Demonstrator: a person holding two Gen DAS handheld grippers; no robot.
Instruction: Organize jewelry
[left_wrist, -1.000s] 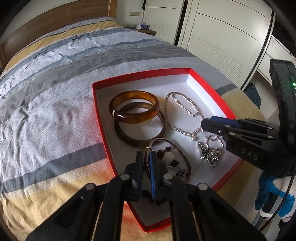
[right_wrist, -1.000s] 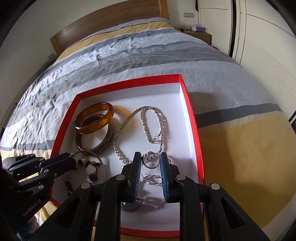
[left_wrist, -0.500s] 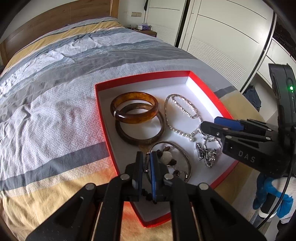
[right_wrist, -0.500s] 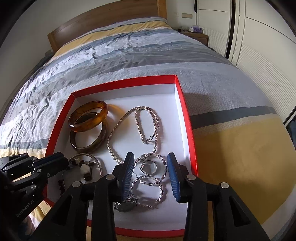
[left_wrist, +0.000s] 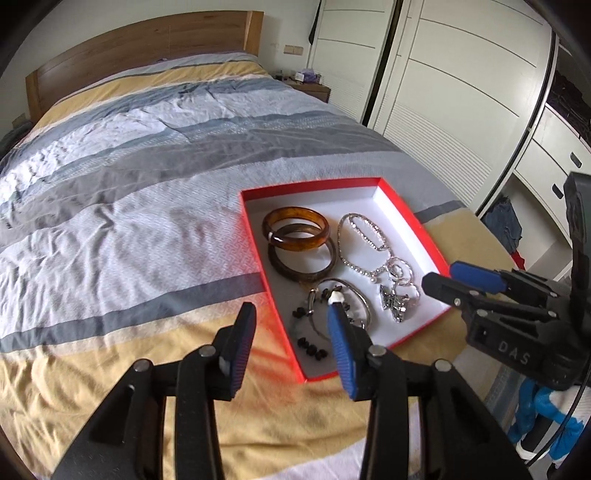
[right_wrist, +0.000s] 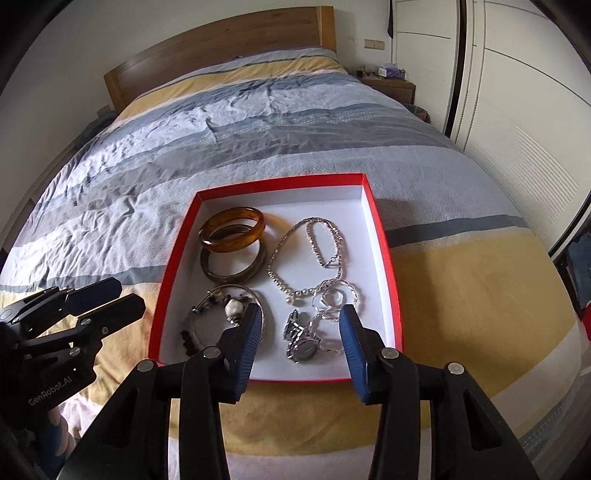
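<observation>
Room: bedroom – wooden headboard at far end, white wardrobe doors along the side.
Surface: bed with striped grey, blue and yellow cover, wrinkled.
Box: red box with white inside, open, lying on the bed near its foot edge.
Bangles: amber bangle leaning on top of darker brown bangle, far left part of the box.
Chain: silver necklace looped, far right part of the box.
Watch pile: silver watch tangled with thin silver rings, near right corner.
Beads: dark bead bracelet with a white bead, inside a thin silver hoop, near left part.
Left claw: left claw jaws opening, wide gap, nothing between the pads – hangs over the box's near left edge.
Right claw: right claw jaws opening, nothing gripped; watch pile seen through the gap, pads clear of it.
</observation>
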